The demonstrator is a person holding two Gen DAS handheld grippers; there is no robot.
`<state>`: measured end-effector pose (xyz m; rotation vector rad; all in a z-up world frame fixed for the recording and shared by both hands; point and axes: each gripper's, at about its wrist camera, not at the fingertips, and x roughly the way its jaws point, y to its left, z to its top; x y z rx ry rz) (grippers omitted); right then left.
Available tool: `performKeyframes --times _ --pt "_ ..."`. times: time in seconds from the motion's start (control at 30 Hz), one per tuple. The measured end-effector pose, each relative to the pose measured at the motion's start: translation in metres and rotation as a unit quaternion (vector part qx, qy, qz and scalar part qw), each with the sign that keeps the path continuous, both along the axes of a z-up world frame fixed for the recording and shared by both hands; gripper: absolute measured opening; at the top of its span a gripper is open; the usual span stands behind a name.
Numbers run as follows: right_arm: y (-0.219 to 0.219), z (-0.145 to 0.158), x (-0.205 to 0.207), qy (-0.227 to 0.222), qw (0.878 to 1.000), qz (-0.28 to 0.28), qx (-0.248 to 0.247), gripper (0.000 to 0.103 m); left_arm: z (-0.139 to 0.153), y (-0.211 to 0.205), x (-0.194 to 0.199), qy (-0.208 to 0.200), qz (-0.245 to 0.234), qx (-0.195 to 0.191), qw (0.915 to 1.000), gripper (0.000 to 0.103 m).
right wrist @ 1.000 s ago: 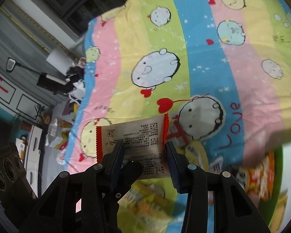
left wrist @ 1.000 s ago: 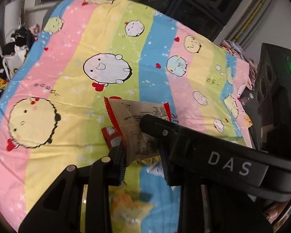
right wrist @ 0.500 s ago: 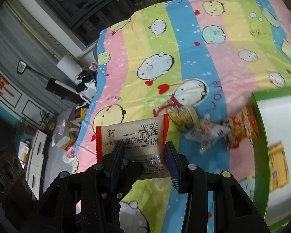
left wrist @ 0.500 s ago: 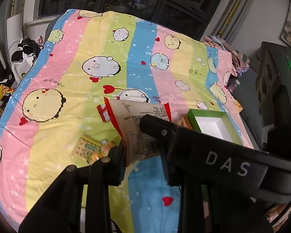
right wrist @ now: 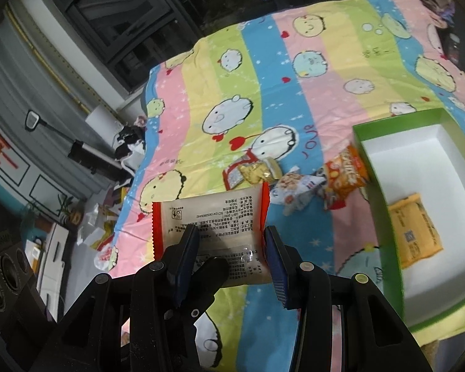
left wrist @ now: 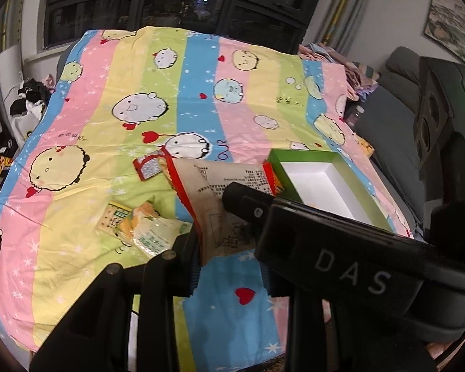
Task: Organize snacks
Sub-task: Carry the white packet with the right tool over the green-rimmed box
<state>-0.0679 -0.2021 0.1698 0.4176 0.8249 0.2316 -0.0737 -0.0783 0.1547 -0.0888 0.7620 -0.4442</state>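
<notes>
A white snack packet with red ends (right wrist: 214,220) is held between both grippers above the bed. My right gripper (right wrist: 231,245) is shut on its sides. My left gripper (left wrist: 229,241) is shut on the same packet (left wrist: 220,192), with the right gripper's black body crossing in front. A green box with a white inside (right wrist: 384,217) lies on the right and holds a yellow packet (right wrist: 415,232). Loose snacks lie on the sheet: an orange bag (right wrist: 344,173), a blue-white bag (right wrist: 297,189), a gold packet (right wrist: 257,170), a red packet (left wrist: 148,164) and green-yellow packets (left wrist: 139,226).
The bed is covered by a striped cartoon sheet (left wrist: 139,71). A dark window stands behind it (left wrist: 176,0). A grey sofa with clothes (left wrist: 393,99) is on the right. Clutter lies on the floor at the left (right wrist: 93,232).
Both grippers have risen and pulled back from the sheet with the packet held between them. The green box and the loose snacks have come into view.
</notes>
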Motion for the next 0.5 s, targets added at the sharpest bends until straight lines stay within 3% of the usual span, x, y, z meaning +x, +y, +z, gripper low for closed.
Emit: performKeyframes --times 0.5 --pt "-0.055 0.0 -0.029 -0.018 0.998 -0.058 0.019 0.046 0.004 -0.055 -0.017 -0.016 -0.051 0.014 0.9984 0.03"
